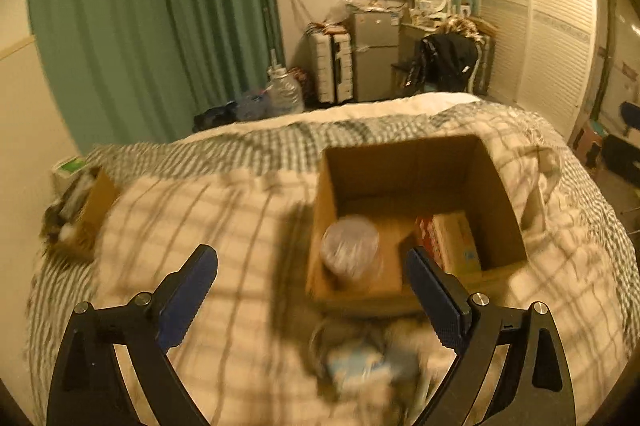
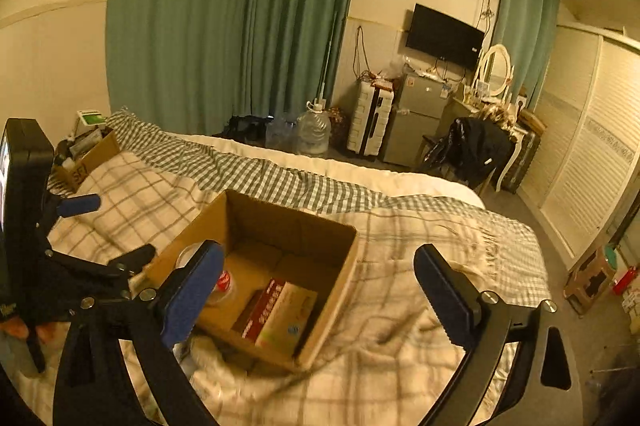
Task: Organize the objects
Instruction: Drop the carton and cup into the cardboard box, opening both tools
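Observation:
An open cardboard box (image 1: pixel 500 185) sits on the bed; it also shows in the right wrist view (image 2: pixel 340 258). Inside it stand a clear round jar (image 1: pixel 350 250) and a red-and-tan carton (image 1: pixel 448 242), the carton also seen from the right (image 2: pixel 280 310). A blurred pale blue object with a cord (image 1: pixel 360 358) lies on the blanket just in front of the box. My left gripper (image 1: pixel 312 302) is open and empty above that object. My right gripper (image 2: pixel 320 298) is open and empty over the box's near right side. The left gripper (image 2: pixel 100 266) shows at the left of the right wrist view.
A checked blanket (image 1: pixel 200 226) covers the bed. A second small cardboard box (image 1: pixel 92 209) with clutter sits at the bed's far left. Beyond the bed are a water jug (image 2: pixel 314 129), a suitcase (image 2: pixel 370 117), a small fridge (image 2: pixel 416 117) and a chair with a black jacket (image 2: pixel 472 145).

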